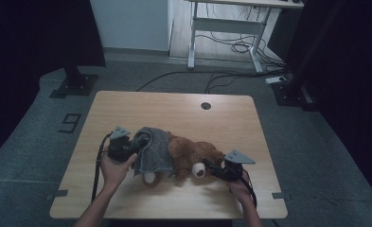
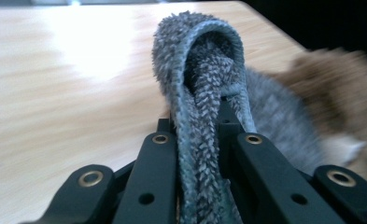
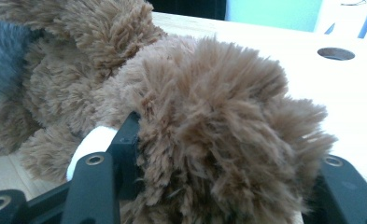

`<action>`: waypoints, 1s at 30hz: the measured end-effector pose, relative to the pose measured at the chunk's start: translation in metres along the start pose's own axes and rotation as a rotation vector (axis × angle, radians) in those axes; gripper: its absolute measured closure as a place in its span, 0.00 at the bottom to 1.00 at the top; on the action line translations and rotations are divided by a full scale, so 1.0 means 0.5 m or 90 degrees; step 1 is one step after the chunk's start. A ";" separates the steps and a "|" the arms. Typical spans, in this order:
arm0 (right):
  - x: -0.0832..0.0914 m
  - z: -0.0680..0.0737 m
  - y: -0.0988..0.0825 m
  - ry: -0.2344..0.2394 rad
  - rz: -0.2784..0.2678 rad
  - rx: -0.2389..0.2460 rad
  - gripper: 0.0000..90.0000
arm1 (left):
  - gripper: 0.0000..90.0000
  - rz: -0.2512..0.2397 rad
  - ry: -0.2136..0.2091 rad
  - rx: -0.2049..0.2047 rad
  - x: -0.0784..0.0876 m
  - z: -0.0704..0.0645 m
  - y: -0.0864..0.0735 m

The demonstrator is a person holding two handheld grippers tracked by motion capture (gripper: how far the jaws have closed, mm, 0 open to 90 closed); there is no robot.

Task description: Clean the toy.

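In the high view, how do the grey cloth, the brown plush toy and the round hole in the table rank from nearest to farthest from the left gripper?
1. grey cloth: pinched in the left gripper, draped over the toy.
2. brown plush toy: lying to the right, under the cloth.
3. round hole: far table edge, right of centre.

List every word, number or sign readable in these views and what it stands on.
"9": a large dark numeral marked on the grey floor, left of the wooden table.
No readable text shows on the brown plush toy, the grey towel, or either gripper.
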State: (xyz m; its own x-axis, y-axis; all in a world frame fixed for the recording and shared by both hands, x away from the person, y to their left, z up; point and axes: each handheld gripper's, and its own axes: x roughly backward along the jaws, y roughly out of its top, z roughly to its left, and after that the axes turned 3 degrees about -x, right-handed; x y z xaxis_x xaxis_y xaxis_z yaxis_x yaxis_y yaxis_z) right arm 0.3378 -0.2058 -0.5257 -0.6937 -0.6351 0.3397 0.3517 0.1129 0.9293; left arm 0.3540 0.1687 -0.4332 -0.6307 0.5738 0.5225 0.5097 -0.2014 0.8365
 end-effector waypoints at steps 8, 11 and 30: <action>0.000 -0.001 -0.001 0.002 -0.001 -0.003 0.47 | 0.92 -0.010 -0.107 -0.029 -0.055 -0.106 0.074; 0.001 -0.002 -0.001 0.003 -0.001 -0.001 0.47 | 0.92 -0.027 -0.142 -0.046 -0.060 -0.147 0.102; -0.001 -0.001 -0.001 0.000 -0.002 -0.002 0.47 | 0.91 0.094 -0.189 -0.100 -0.229 -0.283 0.097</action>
State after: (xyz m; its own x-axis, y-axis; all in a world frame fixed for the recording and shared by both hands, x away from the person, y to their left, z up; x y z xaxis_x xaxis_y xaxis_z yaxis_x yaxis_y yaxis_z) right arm 0.3383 -0.2057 -0.5267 -0.6952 -0.6352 0.3366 0.3515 0.1081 0.9299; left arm 0.3683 -0.0193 -0.4291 -0.3480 0.7297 0.5886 0.4726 -0.4057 0.7824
